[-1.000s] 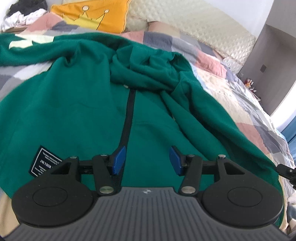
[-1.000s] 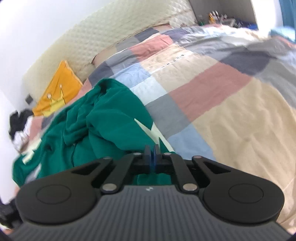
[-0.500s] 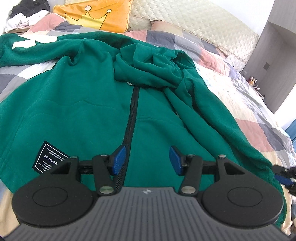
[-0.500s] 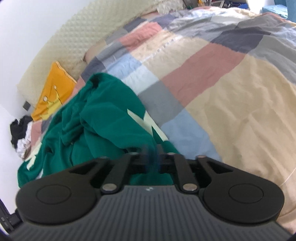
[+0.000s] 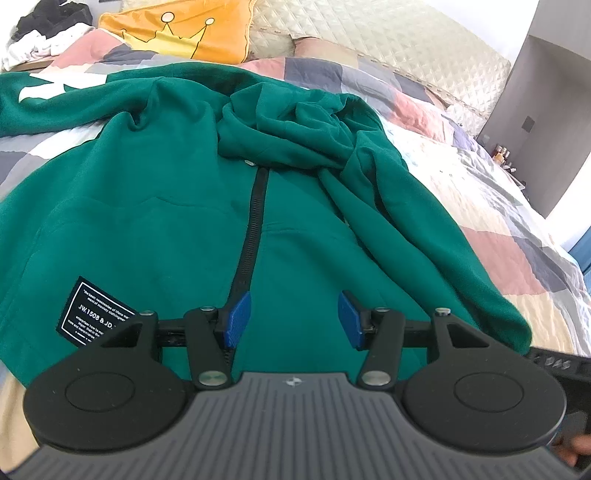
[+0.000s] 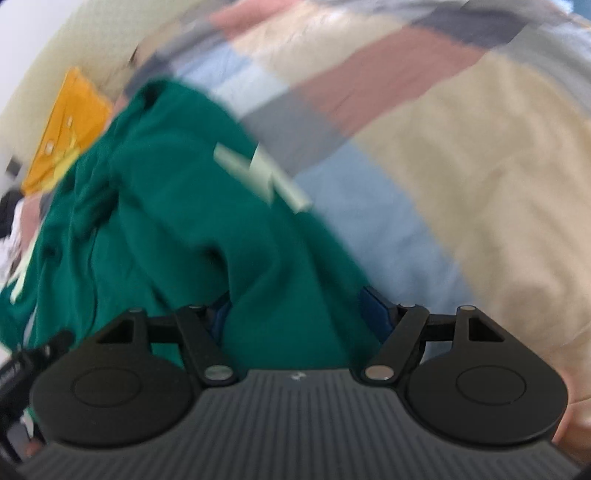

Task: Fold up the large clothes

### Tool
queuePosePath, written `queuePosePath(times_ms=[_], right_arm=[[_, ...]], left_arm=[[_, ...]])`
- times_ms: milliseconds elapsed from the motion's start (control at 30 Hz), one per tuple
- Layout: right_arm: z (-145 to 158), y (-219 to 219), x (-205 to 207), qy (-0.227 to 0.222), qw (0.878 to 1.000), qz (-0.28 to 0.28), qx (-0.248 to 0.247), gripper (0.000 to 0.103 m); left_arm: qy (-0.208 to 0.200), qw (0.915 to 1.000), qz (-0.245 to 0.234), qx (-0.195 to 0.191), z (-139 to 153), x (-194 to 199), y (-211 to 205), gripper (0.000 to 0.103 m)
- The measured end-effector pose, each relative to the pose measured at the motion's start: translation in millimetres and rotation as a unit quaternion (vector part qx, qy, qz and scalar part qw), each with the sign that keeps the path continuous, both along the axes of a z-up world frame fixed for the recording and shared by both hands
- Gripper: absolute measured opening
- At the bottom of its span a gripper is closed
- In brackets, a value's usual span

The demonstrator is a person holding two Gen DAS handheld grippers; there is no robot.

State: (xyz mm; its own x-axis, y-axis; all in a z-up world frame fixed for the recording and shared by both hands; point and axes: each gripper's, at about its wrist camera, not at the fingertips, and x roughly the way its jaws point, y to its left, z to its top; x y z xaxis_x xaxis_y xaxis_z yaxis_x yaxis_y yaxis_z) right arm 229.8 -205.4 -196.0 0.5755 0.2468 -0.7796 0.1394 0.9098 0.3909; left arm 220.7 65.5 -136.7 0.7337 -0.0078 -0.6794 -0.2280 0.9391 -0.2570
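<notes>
Left wrist view. A green hoodie [image 5: 177, 221] is laid front-up across a bed [image 5: 517, 258] covered by a patchwork quilt. A black zipper [image 5: 255, 221] is seen running down the middle of the hoodie from the bunched hood [image 5: 295, 125]. A black label with white print [image 5: 92, 314] is sewn on the hoodie left of the zipper, near the hem. One sleeve with a pale mark [image 5: 48, 85] is stretched away from the zipper to the far left; the other sleeve [image 5: 424, 251] is draped on the right of the zipper, down toward the near edge. Beyond the hood, an orange pillow with a crown design [image 5: 177, 33] is propped against a quilted headboard [image 5: 388, 48]. The left gripper [image 5: 293, 319] is held above the lower front of the hoodie; its blue fingers [image 5: 238, 319] are spread, one over the zipper's lower end, and nothing is pinched.

Right wrist view, blurred. The right gripper [image 6: 299, 314] is lowered onto a fold of the hoodie [image 6: 177, 229]. Its jaws have just been opening; the fingers [image 6: 375, 314] are set wide apart, with a ridge of green cloth lying between them, and no pressure on it can be made out. A pale mark [image 6: 266, 173] is visible on the cloth beyond the gripper. The quilt [image 6: 443, 166] is exposed to the right of the hoodie, and the orange pillow [image 6: 66, 129] appears at far left.
</notes>
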Motion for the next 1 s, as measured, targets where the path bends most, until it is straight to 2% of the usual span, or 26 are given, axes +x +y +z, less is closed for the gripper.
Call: queuePosePath(times_ms=[100,133,167,233,300,433,600,800,967,1000], right_arm=[[-0.6,-1.5,-1.4,-0.006,1.0,-0.013,-0.002,0.049],[-0.1,-5.5,-3.0,-0.009,1.0,-0.021,0.012,0.026],[1.4,-10.1,-5.5,-0.011,0.999,-0.033,0.026,0.019],[7.2,-20.8,-13.2,-0.027,0.997,-0.059,0.048,0.016],[18.1,-26.1,-19.7,-0.052,0.995,-0.074,0.048,0.015],[38.5,-22.1,-25.7,-0.094,0.993,-0.075,0.015,0.014],[67.8,-34.9,-10.5,-0.129,0.988,-0.082,-0.018,0.013],[127.0,-83.6,29.9,-0.175,0.976,-0.12,-0.04,0.013],[178.4,-119.8,96.1,-0.198,0.967,-0.128,-0.096,0.013],[186.0,-127.8,111.1,-0.2,0.967,-0.131,-0.094,0.013]], left_arm=[[-0.001,1.0,0.0,0.001,-0.1,-1.1,-0.1,0.058],[-0.002,1.0,0.002,0.001,0.2,-1.6,0.3,0.058],[-0.003,1.0,0.003,0.0,0.1,-3.1,1.3,0.058],[-0.005,1.0,0.006,-0.002,0.9,-4.2,3.5,0.058],[-0.006,0.9999,0.009,-0.005,1.6,-5.1,5.7,0.058],[-0.007,0.9999,0.011,-0.005,2.2,-6.9,7.4,0.058],[-0.006,0.9998,0.015,-0.007,1.3,-7.0,8.9,0.058],[-0.01,0.9992,0.034,-0.018,-1.8,-1.0,14.0,0.058],[-0.011,0.9976,0.061,-0.033,-4.7,5.5,24.9,0.058],[-0.011,0.9972,0.064,-0.036,-5.1,7.1,27.1,0.058]])
